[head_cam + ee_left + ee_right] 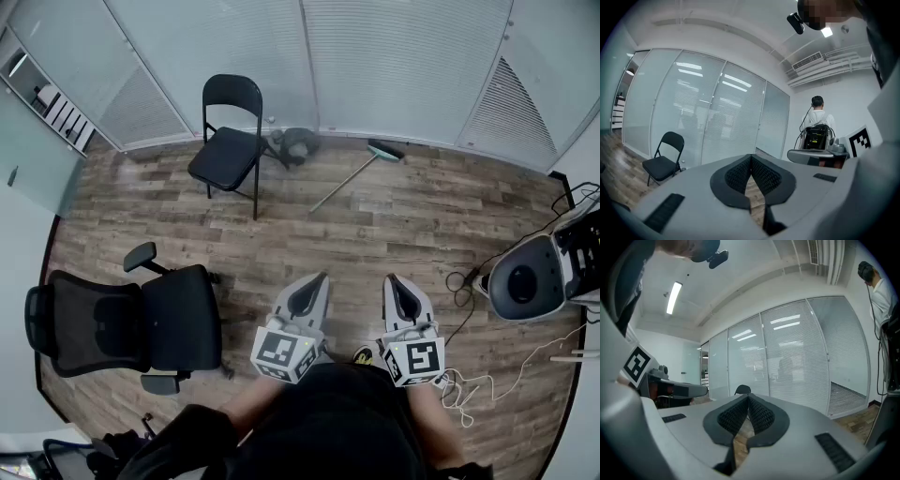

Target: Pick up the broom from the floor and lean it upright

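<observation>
The task looks to be at its first step: the broom [349,178] lies flat on the floor to the right of the folding chair [230,141], its head toward the glass wall, well apart from both tongs. The left tongs [322,277] and right tongs [390,280] are closed on nothing. The next move calls for approaching, opening one and taking the handle; no container is involved.

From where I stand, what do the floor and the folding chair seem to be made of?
Floor: wood-look planks, matte, with grain and plank seams; possibly laminate. Folding chair: thin black tubular frame, probably painted metal; seat material unclear.
</observation>
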The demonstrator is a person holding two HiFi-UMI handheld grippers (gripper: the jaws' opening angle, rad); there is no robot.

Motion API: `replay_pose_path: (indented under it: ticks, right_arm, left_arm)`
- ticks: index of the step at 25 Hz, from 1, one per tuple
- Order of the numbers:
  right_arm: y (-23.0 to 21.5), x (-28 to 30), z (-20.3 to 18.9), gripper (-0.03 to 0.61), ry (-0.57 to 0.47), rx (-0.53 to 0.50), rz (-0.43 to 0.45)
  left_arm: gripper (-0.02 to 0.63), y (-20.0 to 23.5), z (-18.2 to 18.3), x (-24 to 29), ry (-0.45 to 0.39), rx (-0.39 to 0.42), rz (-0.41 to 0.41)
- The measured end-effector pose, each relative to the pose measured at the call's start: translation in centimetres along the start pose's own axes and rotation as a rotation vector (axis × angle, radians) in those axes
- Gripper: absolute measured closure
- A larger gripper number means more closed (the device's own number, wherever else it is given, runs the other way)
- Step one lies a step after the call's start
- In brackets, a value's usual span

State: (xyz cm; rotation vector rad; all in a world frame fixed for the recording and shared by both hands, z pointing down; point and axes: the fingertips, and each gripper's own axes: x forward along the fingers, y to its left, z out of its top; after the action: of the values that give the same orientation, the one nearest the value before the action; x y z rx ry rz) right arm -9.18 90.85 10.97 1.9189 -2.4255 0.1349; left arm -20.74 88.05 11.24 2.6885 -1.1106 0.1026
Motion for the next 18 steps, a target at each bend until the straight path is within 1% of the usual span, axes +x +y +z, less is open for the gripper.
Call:
replay_pose_path:
  ticks: [4,11,15,18]
  right_arm:
    - [0.8,-0.5,-0.6,0.561,0.012,0.028,0.005]
    - [3.0,-0.3,-1.5,0.561,0.029,0.028,-0.007]
    - [4.2,-0.3,-2.3,0.561,0.041,0.029,-0.007]
    - [5.0,-0.2,-2.7,0.561,0.047,0.040,-0.027]
  left_arm:
    - [0.594,0.9,-0.4,-1.0,0.007,-0.017,0.027]
    - [0.594,3.1,-0.9,-2.9,0.016,-0.027,0.030]
    - [0.594,4.4,-1.7,-4.0,0.025,-0.042,0.024]
    - [0.594,5.3,-2.1,-4.9,0.024,-0.050,0.000]
